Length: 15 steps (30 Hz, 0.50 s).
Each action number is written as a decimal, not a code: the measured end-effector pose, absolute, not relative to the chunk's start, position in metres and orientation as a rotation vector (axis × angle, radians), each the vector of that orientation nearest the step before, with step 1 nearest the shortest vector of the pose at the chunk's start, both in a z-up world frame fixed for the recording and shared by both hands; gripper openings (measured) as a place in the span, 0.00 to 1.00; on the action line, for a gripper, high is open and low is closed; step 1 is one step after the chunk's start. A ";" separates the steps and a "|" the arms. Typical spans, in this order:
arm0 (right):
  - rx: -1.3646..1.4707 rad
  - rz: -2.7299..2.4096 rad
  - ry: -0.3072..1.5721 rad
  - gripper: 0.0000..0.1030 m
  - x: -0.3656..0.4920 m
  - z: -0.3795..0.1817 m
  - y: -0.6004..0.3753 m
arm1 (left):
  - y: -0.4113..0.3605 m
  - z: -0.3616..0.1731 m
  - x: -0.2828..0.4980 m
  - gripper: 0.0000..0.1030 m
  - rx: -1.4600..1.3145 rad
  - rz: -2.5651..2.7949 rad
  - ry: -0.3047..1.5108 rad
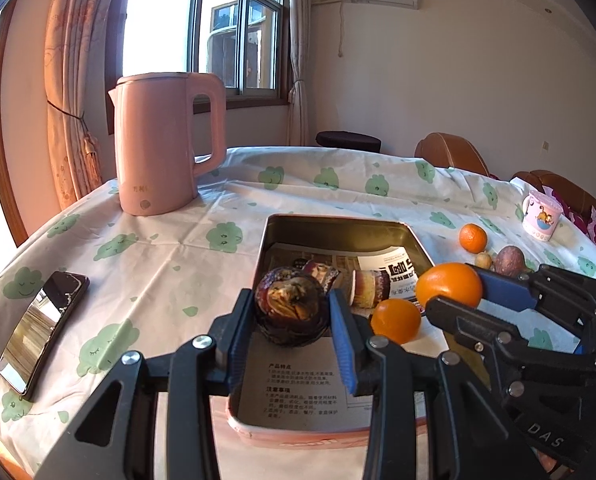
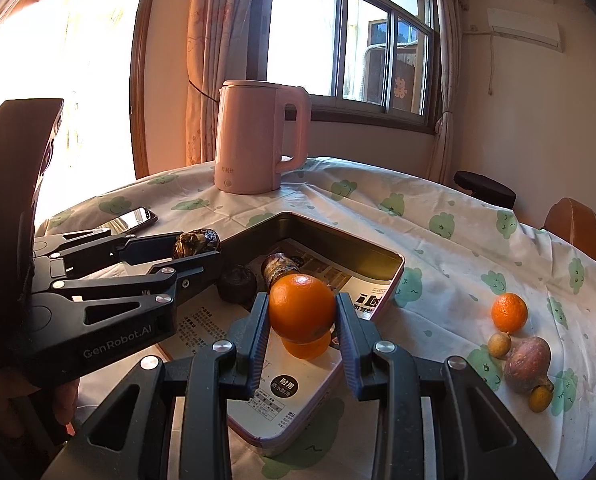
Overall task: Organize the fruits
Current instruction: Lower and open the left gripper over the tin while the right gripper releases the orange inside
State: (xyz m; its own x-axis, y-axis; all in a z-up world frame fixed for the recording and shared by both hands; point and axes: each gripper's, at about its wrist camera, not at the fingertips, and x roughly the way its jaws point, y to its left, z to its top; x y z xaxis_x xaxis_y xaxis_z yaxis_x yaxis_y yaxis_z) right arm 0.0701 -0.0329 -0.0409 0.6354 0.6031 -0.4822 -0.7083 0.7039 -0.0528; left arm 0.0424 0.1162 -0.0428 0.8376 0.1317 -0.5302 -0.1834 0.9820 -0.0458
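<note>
Right wrist: right gripper clamps orange over tin.

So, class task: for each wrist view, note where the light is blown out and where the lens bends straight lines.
Left wrist view: the window glares white, and the phone mirrors the room; the table edge curves. Right wrist view: the left side by the curtain is washed out, and the wall bows; the orange in the right gripper stays sharp.

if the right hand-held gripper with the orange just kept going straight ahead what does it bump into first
Probably the dark round fruit and the wrapped piece lying in the tin tray, just beyond the orange held by the right hand-held gripper; depth is unclear, so it might pass above them.
</note>
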 end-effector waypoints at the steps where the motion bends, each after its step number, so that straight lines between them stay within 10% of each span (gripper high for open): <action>1: -0.249 0.758 0.461 0.33 0.070 -0.041 -0.032 | 0.117 -0.044 0.043 0.38 -0.096 0.167 0.557; 15: -0.292 0.779 0.545 0.33 0.080 -0.052 -0.019 | 0.116 -0.055 0.050 0.38 -0.083 0.156 0.607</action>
